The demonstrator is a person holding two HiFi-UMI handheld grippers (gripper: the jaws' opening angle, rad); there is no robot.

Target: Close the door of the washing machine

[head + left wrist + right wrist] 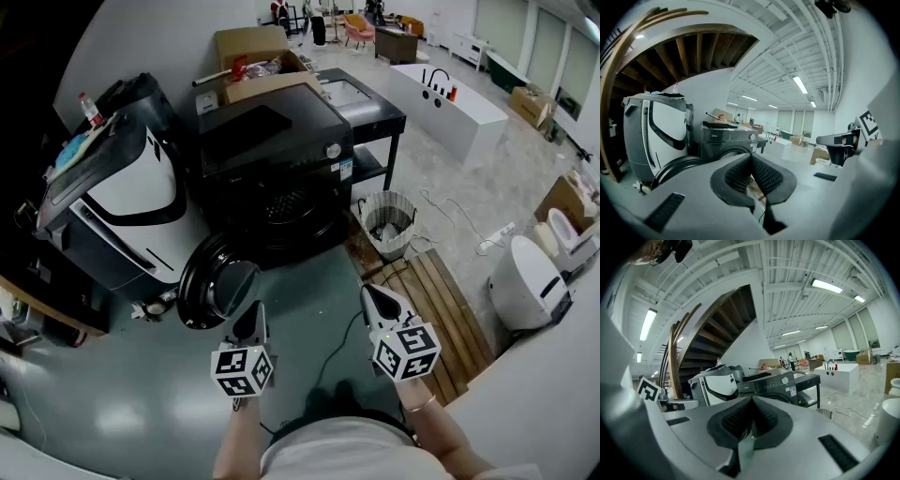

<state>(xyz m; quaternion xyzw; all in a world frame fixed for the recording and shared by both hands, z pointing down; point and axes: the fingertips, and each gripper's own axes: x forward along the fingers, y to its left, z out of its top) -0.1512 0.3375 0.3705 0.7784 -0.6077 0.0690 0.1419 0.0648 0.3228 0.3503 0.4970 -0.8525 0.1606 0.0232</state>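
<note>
- The black washing machine (272, 178) stands far ahead; its round door (214, 279) hangs open, near left.
- The left gripper (251, 317) and right gripper (373, 298) are closed tight and empty, probably ready to push.

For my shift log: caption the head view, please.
Left hand-held gripper and right hand-held gripper, both shut, face the washing machine, door open.

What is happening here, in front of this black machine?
A person stands facing a black washing machine, with a tool in each hand. Its round door hangs open, swung out to the left. The left tool is near the door's edge, and the right tool is beside it. Both are shut and empty, and neither touches the door. Closing has not begun.
</note>
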